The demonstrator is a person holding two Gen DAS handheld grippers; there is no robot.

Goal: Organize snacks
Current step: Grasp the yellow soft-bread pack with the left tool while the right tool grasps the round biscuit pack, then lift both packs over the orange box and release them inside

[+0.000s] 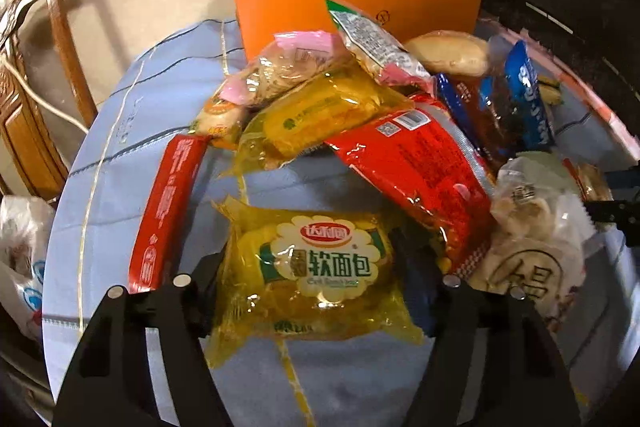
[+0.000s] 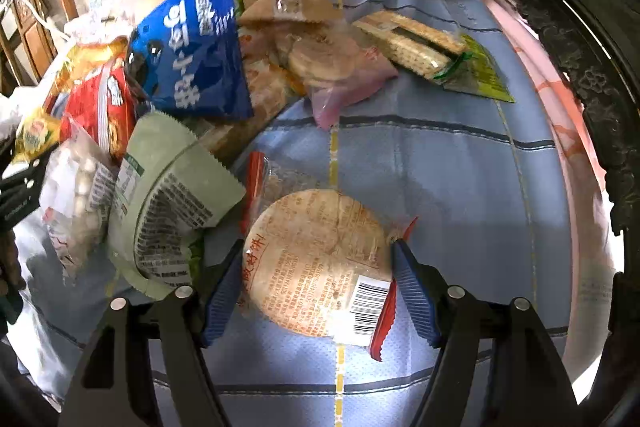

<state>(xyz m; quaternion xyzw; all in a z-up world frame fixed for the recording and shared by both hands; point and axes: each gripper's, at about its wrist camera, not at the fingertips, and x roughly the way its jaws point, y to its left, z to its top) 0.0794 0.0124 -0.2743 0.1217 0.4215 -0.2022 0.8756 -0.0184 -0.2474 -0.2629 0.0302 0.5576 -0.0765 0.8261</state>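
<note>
On my left wrist view, the yellow bread packet (image 1: 316,275) lies flat on the blue cloth of the bench (image 1: 120,163), right between the fingers of the left hand-held gripper (image 1: 312,267). The jaws stand apart on either side of it; whether the pads touch the wrapper I cannot tell. Its label reads "软面包" under a red oval logo whose characters are too blurred for me to read.

On my right wrist view, the round flat cake packet (image 2: 316,259) sits between the blue pads (image 2: 416,291) of the right hand-held gripper (image 2: 316,275), jaws apart, the pads close against its edges. I see red print across the wrapper, ending in "好味", and a barcode sticker at the near right.

Beyond the bread packet I see a long red box (image 1: 164,215) just to its left, a second yellow packet (image 1: 316,119) further back, and a red bag (image 1: 416,171) with a QR code to the right. A white bag of round pieces (image 1: 532,247) lies at the far right. A blue bag (image 2: 192,47) with white lettering leans on the pile, beside a pale green packet (image 2: 172,199) and a cracker pack (image 2: 416,43). An orange box (image 1: 360,7) stands at the back.
</note>
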